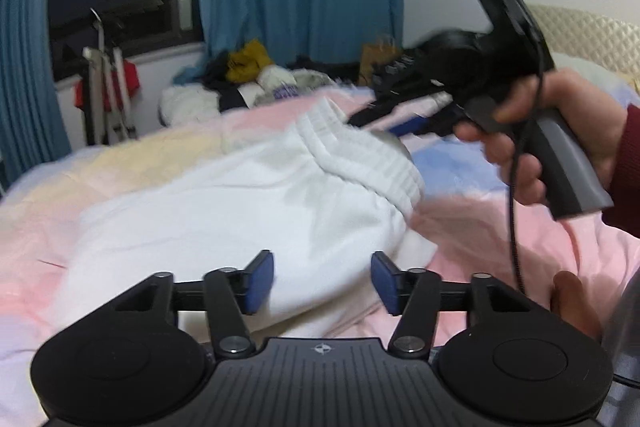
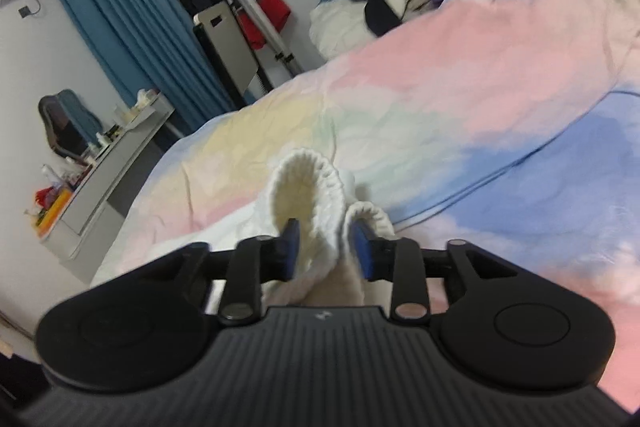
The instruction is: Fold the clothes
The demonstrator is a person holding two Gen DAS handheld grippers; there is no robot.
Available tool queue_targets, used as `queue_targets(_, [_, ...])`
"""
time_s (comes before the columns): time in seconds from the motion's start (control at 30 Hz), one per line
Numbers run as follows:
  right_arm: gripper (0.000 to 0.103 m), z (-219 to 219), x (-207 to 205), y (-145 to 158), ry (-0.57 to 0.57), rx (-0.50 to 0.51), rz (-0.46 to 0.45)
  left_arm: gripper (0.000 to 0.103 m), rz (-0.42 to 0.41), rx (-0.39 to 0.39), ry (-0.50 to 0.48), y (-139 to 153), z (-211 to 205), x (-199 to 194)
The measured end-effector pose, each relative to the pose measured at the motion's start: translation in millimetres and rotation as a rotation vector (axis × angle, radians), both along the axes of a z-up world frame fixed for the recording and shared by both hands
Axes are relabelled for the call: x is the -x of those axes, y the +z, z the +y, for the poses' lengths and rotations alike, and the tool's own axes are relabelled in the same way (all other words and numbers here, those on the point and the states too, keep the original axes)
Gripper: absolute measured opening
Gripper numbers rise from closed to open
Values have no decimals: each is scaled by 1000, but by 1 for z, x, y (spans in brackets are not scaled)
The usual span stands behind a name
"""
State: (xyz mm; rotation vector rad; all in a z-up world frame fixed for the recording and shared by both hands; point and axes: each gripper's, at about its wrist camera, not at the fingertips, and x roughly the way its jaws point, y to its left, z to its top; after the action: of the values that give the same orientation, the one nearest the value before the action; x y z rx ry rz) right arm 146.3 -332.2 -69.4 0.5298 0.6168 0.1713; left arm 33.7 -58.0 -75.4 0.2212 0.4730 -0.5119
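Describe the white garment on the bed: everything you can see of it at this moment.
The white garment is a soft, thick knit-looking piece with a ribbed band at one end. It lies crumpled on the pastel bedspread, not yet folded flat. The right gripper has its jaws closed on the ribbed band, lifting that end so it bunches into upright loops. The left gripper hangs above the garment's lower body with jaws apart, gripping nothing. What kind of garment it is cannot be told.

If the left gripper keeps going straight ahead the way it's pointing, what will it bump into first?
Most likely the white garment. The left gripper is open and the cloth lies right ahead between its fingers, though depth is hard to judge.
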Motion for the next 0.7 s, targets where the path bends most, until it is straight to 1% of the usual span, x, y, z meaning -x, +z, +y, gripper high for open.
queue_targets(0.03, [56,-3,7,1,-16,-24,-5,59,-17,-1,12,7,7,6])
queue_targets(0.07, [60,-6,15,2,-31,-49,-11,61,-28,-3,37,12,16,11])
queue_targets(0.1, [66,-10,24,3,-43,-69,-16,64,-25,-5,68,14,24,15])
queue_targets(0.17, [66,-12,38,2,-61,-110,-15,66,-19,-11,132,20,42,23])
queue_targets(0.2, [66,-12,42,1,-71,-125,-6,66,-24,-29,167,21,49,24])
queue_targets(0.27, [66,-8,51,-4,-98,-147,21,70,-48,-87,248,20,61,27])
queue_targets(0.3, [66,-7,59,-6,-116,-154,35,73,-37,-97,268,19,64,24])
queue_targets(0.37, [67,-4,74,-12,-144,-171,54,73,-14,-116,306,19,70,20])
queue_targets(0.4, [70,-2,81,-15,-152,-181,68,73,-9,-119,313,19,71,19])
queue_targets(0.47, [74,5,88,-21,-133,-205,97,74,-1,-128,322,20,72,16])
queue_targets(0.5, [79,8,90,-24,-115,-222,104,74,3,-135,324,19,72,14])
queue_targets(0.57, [79,15,85,-29,-69,-251,119,74,18,-146,328,18,73,10])
queue_targets(0.63, [79,24,74,-35,-35,-255,143,74,25,-148,338,17,75,7])
queue_targets(0.7, [79,33,65,-40,-14,-246,144,75,30,-139,342,14,76,2])
